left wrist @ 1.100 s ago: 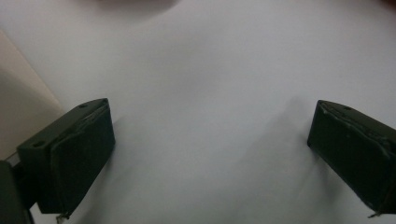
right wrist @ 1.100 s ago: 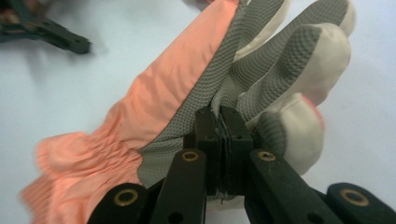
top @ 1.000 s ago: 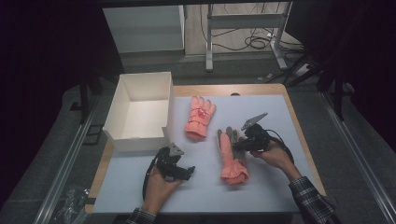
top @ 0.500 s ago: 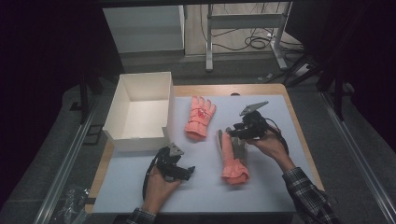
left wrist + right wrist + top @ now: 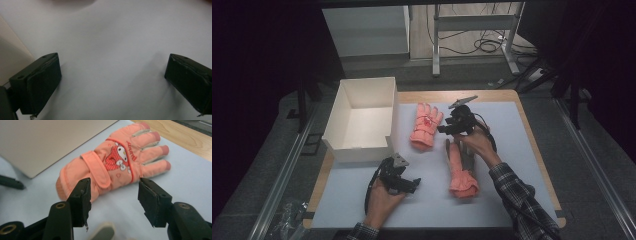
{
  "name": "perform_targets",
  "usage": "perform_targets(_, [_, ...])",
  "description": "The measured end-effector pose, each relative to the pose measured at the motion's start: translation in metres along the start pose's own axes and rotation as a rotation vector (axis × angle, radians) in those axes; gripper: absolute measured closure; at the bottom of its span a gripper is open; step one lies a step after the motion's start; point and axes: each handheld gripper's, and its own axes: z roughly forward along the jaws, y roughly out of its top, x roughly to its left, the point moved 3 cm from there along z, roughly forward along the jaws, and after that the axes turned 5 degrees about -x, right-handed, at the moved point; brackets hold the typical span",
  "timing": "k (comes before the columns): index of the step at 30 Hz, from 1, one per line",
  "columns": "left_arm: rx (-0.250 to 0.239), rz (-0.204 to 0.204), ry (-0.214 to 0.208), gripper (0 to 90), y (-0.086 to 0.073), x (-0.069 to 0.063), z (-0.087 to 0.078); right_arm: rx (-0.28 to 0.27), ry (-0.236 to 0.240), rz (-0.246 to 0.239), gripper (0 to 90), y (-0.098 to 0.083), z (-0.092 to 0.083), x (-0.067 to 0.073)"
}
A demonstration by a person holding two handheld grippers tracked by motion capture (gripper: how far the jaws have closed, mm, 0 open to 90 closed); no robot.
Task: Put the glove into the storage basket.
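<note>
Two orange gloves lie on the white mat point(image 5: 512, 150), beside an open white box point(image 5: 359, 120). The right gripper point(image 5: 451, 127), jaws spread and empty, hangs between them, aimed at the far glove point(image 5: 117, 162); that glove lies just ahead of it, cuff nearest, fingers pointing away toward the table's far edge. The near glove point(image 5: 460, 170) lies under the right hand, partly covered. The left gripper point(image 5: 404, 184), released, rests on bare mat, farther off. The far glove's palm side is hidden.
</note>
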Motion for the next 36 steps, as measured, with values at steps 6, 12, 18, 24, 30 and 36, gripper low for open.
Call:
perform_targets(6, [0.001,-0.001,0.000,0.9,0.000,0.000,0.000,0.019,-0.005,-0.013,46.4,0.009,0.021,-0.003])
perform_targets(12, [0.001,-0.001,0.000,0.9,0.000,0.000,0.000,0.039,-0.009,-0.017,55.8,0.017,0.044,-0.010])
perform_targets(18, [0.000,-0.002,0.000,0.9,0.000,0.000,0.000,0.051,-0.012,-0.010,52.4,0.020,0.063,-0.015])
perform_targets(24, [-0.001,-0.003,0.000,0.9,0.000,0.000,0.000,0.074,-0.017,0.008,47.6,0.022,0.080,-0.017])
perform_targets(30, [0.000,-0.002,0.000,0.9,0.000,0.000,0.000,0.133,-0.004,0.042,53.3,0.017,0.096,-0.019])
perform_targets(36, [0.000,-0.002,0.000,0.9,0.000,0.000,0.000,0.144,0.034,0.050,81.2,0.016,0.094,-0.019])
